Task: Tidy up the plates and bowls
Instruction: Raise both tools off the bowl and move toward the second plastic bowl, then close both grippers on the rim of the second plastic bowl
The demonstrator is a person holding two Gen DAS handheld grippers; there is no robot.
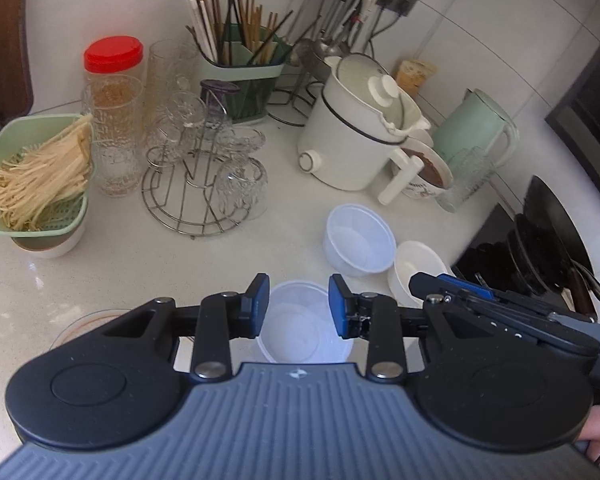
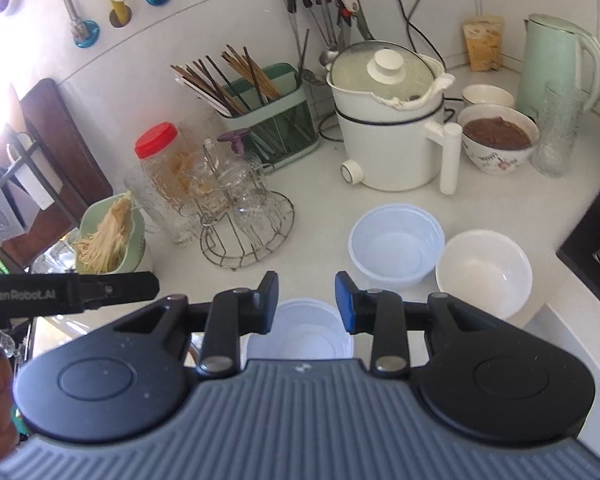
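Counter: your white worktop (image 2: pixel 312 216) runs under everything (the clutter sits from 9 to 2 o'clock).
Cooker: white electric pot (image 2: pixel 392 128) with a glass lid, at 1 o'clock in your right wrist view.
Kettle: pale green (image 2: pixel 556 60), at 2 o'clock, a ribbed glass just in front of it.
Glass rack: wire stand (image 2: pixel 236 216) hung with upturned glasses, at 11 o'clock.
Far plastic bowl: translucent (image 2: pixel 396 246), upright at 1 o'clock, touching or just beside the white one; I cannot tell which.
White bowl: ceramic (image 2: pixel 484 272), at 2 o'clock, near the counter edge.
Near plastic bowl: translucent (image 2: pixel 300 332), at 12 o'clock, directly beyond both your tools (its rim is partly hidden by the bodies).
Left gripper: your left gripper (image 1: pixel 299 306) is spread wide, nothing between its blue pads, the near bowl (image 1: pixel 306 328) seen through the gap.
Right gripper: your right gripper (image 2: pixel 307 303) is likewise parted and holds nothing; in the left wrist view its tip (image 1: pixel 416 280) hangs over the white bowl (image 1: pixel 418 266).
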